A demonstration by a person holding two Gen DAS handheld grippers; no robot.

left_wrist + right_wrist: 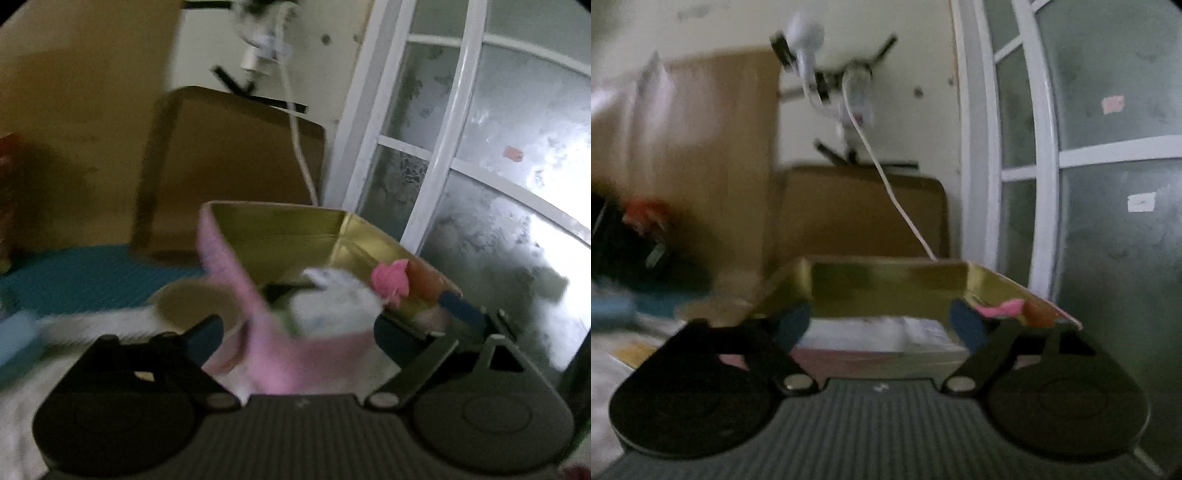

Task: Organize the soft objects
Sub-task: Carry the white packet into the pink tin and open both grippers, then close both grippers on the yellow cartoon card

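Between the spread jaws of the left gripper (pixel 332 328) a pink cloth (pixel 258 332) is seen, blurred, draped over the near edge of a gold-lined cardboard box (pixel 280 229); the fingers are wide and are not pressed on it. Inside the box a white soft bundle (pixel 332 302) is laid, and a small bright pink piece (pixel 391 282) is placed on its right wall. The right gripper (pixel 882 328) is also held wide, with nothing gripped; the box (pixel 886 284) is just in front of its fingertips. Behind the box a brown board (pixel 229 166) is leaned on the wall, and a white cable (pixel 299 147) is hung down to it. A white-framed glass door (pixel 461 147) is found at the right.
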